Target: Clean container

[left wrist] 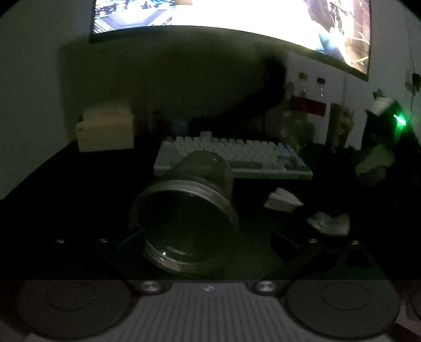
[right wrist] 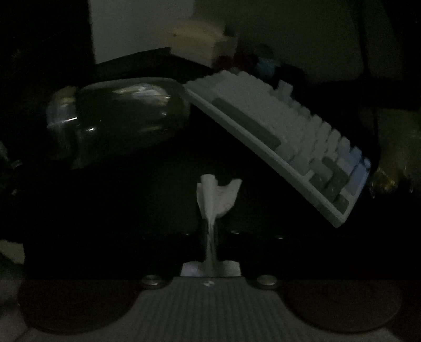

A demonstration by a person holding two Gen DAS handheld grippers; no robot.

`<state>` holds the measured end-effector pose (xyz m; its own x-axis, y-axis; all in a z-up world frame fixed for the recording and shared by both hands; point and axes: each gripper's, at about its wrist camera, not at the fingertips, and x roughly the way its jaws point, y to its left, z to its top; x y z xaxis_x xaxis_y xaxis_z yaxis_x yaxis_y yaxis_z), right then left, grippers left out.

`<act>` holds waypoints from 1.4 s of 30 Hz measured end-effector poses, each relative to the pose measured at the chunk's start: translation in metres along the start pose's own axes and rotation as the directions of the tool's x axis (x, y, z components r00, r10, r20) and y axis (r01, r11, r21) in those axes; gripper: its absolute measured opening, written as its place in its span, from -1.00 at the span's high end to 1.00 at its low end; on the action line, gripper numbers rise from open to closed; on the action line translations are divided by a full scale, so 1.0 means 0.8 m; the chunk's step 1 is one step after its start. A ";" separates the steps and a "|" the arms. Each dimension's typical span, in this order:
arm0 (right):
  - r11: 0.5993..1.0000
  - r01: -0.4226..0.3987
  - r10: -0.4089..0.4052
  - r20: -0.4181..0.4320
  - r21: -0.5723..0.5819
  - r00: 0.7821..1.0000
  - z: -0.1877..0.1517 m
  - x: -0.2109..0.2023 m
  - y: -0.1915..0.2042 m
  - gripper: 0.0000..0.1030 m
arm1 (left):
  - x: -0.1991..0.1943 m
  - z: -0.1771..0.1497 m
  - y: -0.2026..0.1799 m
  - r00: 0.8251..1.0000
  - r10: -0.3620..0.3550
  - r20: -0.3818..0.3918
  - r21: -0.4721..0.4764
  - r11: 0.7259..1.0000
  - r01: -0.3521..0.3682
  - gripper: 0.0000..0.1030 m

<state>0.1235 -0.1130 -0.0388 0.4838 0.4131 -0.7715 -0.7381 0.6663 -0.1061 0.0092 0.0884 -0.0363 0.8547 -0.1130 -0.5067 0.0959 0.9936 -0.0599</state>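
A clear glass jar [left wrist: 184, 210] lies on its side on the dark desk, its threaded mouth toward my left gripper [left wrist: 208, 242]. The left fingers stand wide apart, the left one [left wrist: 131, 240] beside the jar's rim, the right one [left wrist: 285, 243] clear of it. In the right wrist view the jar [right wrist: 118, 118] lies at upper left. My right gripper [right wrist: 210, 231] is shut on a white tissue [right wrist: 217, 194] that fans out past the tips. The scene is very dark.
A white keyboard [left wrist: 231, 157] lies behind the jar, also in the right wrist view [right wrist: 284, 142]. Two crumpled white paper pieces [left wrist: 282, 201] [left wrist: 329, 223] lie right of the jar. A pale box [left wrist: 105, 129] stands back left. A bright monitor [left wrist: 236, 15] hangs above.
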 end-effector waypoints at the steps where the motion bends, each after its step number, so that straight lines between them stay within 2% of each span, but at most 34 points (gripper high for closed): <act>1: 1.000 0.006 -0.006 0.005 0.000 1.000 0.002 -0.005 0.003 0.86 | 0.005 0.001 0.001 1.000 0.005 0.003 -0.006 1.000 -0.005 -0.99; 3: 1.000 0.023 -0.023 0.019 0.013 1.000 0.007 -0.017 0.008 0.86 | 0.014 0.004 0.003 1.000 -0.006 -0.009 -0.031 1.000 0.005 -0.99; 6: 0.998 0.052 -0.054 0.054 0.042 0.997 0.016 -0.038 0.010 0.86 | 0.030 0.008 0.009 0.998 -0.068 -0.019 -0.106 0.992 0.065 -0.99; 11: 0.991 0.080 -0.092 0.111 0.110 0.990 0.024 -0.065 0.004 0.86 | 0.048 0.009 0.018 0.996 -0.085 0.037 -0.215 0.972 0.091 -0.94; 12: 0.989 0.081 -0.096 0.119 0.127 0.988 0.024 -0.069 0.002 0.86 | 0.051 0.009 0.021 0.994 -0.095 0.047 -0.236 0.966 0.104 -0.77; 13: 0.986 0.083 -0.101 0.124 0.141 0.987 0.024 -0.072 0.000 0.86 | 0.054 0.009 0.024 0.992 -0.114 0.048 -0.243 0.962 0.122 -0.51; 14: 0.983 0.091 -0.112 0.130 0.162 0.985 0.023 -0.075 -0.003 0.86 | 0.058 0.010 0.027 0.989 -0.140 0.041 -0.239 0.960 0.146 -0.39; 15: 0.978 0.098 -0.124 0.135 0.183 0.983 0.022 -0.078 -0.005 0.86 | 0.061 0.009 0.029 0.984 -0.176 0.033 -0.233 0.956 0.179 0.15; 16: 0.975 0.104 -0.132 0.138 0.198 0.982 0.021 -0.081 -0.006 0.86 | 0.065 0.007 0.032 0.976 -0.218 0.023 -0.226 0.949 0.218 0.74; 20: 0.971 0.105 -0.143 0.166 0.217 0.976 0.020 -0.095 -0.006 0.86 | 0.065 -0.002 0.037 0.942 -0.334 0.034 -0.186 0.924 0.335 0.81; 21: 0.970 0.096 -0.138 0.178 0.224 0.974 0.022 -0.099 -0.005 0.86 | 0.063 -0.003 0.037 0.924 -0.381 0.036 -0.164 0.910 0.381 0.86; 24: 0.970 0.027 -0.082 0.220 0.242 0.972 0.028 -0.111 0.004 0.86 | 0.059 -0.006 0.031 0.823 -0.568 -0.001 -0.105 0.819 0.565 0.90; 25: 0.969 0.006 -0.067 0.238 0.248 0.969 0.029 -0.113 0.010 0.86 | 0.057 -0.008 0.025 0.808 -0.589 -0.017 -0.081 0.806 0.586 0.88; 26: 0.968 -0.006 -0.058 0.248 0.252 0.967 0.031 -0.113 0.017 0.85 | 0.055 -0.011 0.017 0.803 -0.595 -0.033 -0.050 0.804 0.593 0.87; 27: 0.969 -0.023 -0.040 0.249 0.245 0.968 0.033 -0.110 0.027 0.85 | 0.053 -0.013 0.009 0.809 -0.586 -0.045 -0.018 0.810 0.586 0.85; 29: 0.973 -0.035 -0.017 0.220 0.230 0.975 0.041 -0.098 0.044 0.85 | 0.049 -0.018 -0.011 0.850 -0.520 -0.081 0.047 0.850 0.525 0.68; 31: 0.975 -0.053 0.012 0.183 0.217 0.983 0.049 -0.087 0.057 0.85 | 0.050 -0.022 -0.029 0.892 -0.435 -0.124 0.090 0.890 0.447 0.38; 33: 0.972 -0.079 0.047 0.144 0.221 0.988 0.060 -0.078 0.060 0.85 | 0.046 -0.023 -0.040 0.913 -0.382 -0.142 0.136 0.906 0.400 0.38; 35: 0.967 -0.099 0.075 0.110 0.233 0.991 0.069 -0.070 0.063 0.85 | 0.046 -0.024 -0.044 0.918 -0.370 -0.146 0.149 0.909 0.390 0.26; 37: 0.960 -0.131 0.110 0.097 0.247 0.989 0.074 -0.066 0.063 0.84 | 0.047 -0.024 -0.047 0.919 -0.366 -0.147 0.154 0.909 0.387 -0.16; 41: 0.955 -0.165 0.143 0.105 0.246 0.984 0.077 -0.062 0.065 0.77 | 0.050 -0.026 -0.053 0.921 -0.359 -0.148 0.164 0.910 0.381 -0.30; 42: 0.960 -0.164 0.141 0.115 0.227 0.983 0.077 -0.062 0.067 0.77 | 0.050 -0.026 -0.055 0.922 -0.357 -0.149 0.166 0.910 0.379 -0.48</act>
<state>0.0890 -0.0595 0.0322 0.4256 0.5717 -0.7014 -0.6814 0.7125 0.1673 0.0288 0.0402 -0.0721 0.6780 -0.4595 -0.5737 0.4962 0.8620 -0.1040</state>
